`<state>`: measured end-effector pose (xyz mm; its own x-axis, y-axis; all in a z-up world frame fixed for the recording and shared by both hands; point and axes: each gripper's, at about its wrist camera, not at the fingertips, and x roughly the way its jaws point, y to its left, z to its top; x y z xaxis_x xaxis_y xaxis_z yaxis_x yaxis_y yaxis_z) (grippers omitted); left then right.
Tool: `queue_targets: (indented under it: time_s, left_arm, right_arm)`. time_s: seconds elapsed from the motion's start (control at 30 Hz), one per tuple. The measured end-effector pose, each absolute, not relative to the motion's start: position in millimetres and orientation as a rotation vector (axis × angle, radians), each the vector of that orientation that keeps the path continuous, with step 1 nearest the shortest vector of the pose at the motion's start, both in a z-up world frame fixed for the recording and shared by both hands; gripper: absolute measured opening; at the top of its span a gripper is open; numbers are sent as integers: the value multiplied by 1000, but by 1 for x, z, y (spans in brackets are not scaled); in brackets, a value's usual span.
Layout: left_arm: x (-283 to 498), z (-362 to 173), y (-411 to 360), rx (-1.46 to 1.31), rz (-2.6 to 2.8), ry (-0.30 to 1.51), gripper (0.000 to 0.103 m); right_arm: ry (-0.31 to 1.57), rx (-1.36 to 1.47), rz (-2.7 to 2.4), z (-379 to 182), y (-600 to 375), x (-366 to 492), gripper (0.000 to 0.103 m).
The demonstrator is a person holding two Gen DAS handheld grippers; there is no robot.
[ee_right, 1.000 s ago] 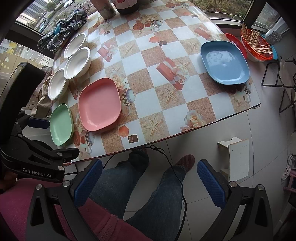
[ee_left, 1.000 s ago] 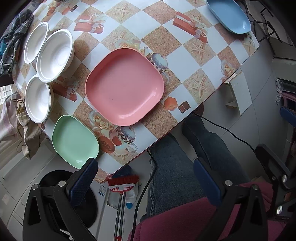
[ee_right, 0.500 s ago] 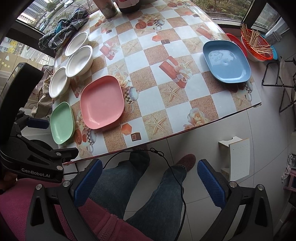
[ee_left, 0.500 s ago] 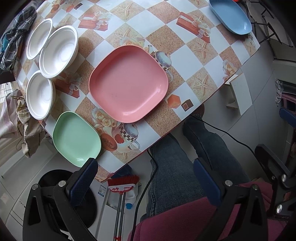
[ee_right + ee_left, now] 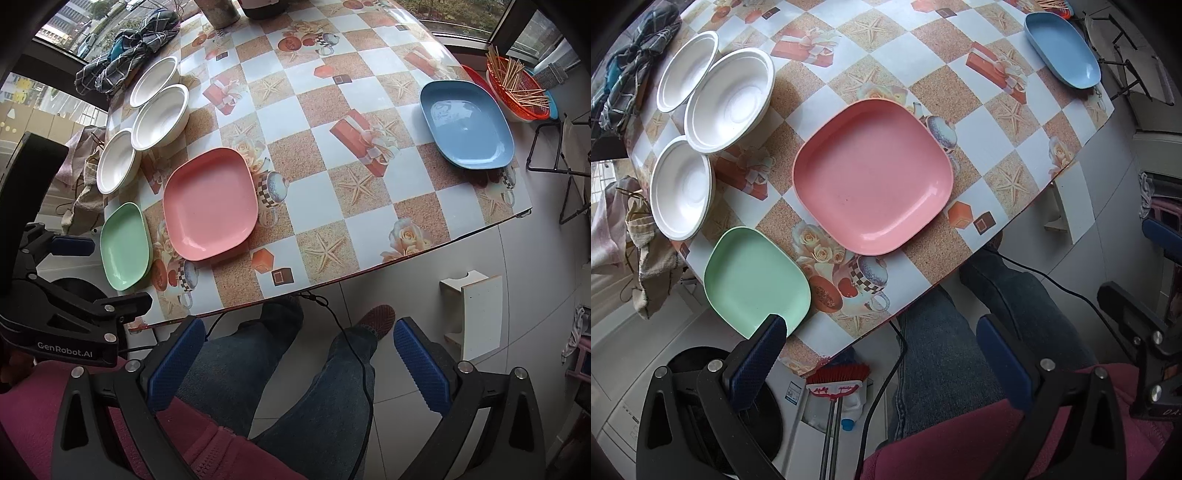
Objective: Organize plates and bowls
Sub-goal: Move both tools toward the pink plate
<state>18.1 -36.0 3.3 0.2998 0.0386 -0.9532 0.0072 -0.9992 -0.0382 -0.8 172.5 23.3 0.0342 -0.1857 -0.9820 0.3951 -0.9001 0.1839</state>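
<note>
A pink square plate [image 5: 872, 176] [image 5: 209, 203] lies on the patterned table near its front edge. A green plate [image 5: 755, 280] [image 5: 125, 245] lies at the front left corner. Three white bowls [image 5: 729, 100] [image 5: 160, 116] sit at the left side. A blue plate [image 5: 1062, 50] [image 5: 466, 123] lies at the right. My left gripper [image 5: 882, 354] is open and empty, above the table's front edge. My right gripper [image 5: 295, 354] is open and empty, held over the person's lap, short of the table.
An orange basket of sticks [image 5: 517, 88] stands at the table's far right edge. A checked cloth [image 5: 125, 48] lies at the back left. A white stool [image 5: 472, 310] stands on the floor. A broom [image 5: 836, 380] leans below the table. The person's legs [image 5: 295, 369] are underneath.
Both grippers have moved forward toward the table; the plates and bowls sit lower and nearer in both views. Nothing on the table has moved.
</note>
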Motion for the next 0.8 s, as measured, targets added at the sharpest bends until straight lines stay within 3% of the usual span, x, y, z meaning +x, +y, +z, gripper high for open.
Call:
queue_targets:
  time_s: [0.37,0.8]
  left_arm:
    - [40,-3,-119,-2380,2330,-16,103]
    - [51,-28,-137,-2456,2387,-388,103]
  right_arm:
    - [161,2065,-1947,-39,136,-37,103]
    - [774,2019,-1873,-126,53,-76,103]
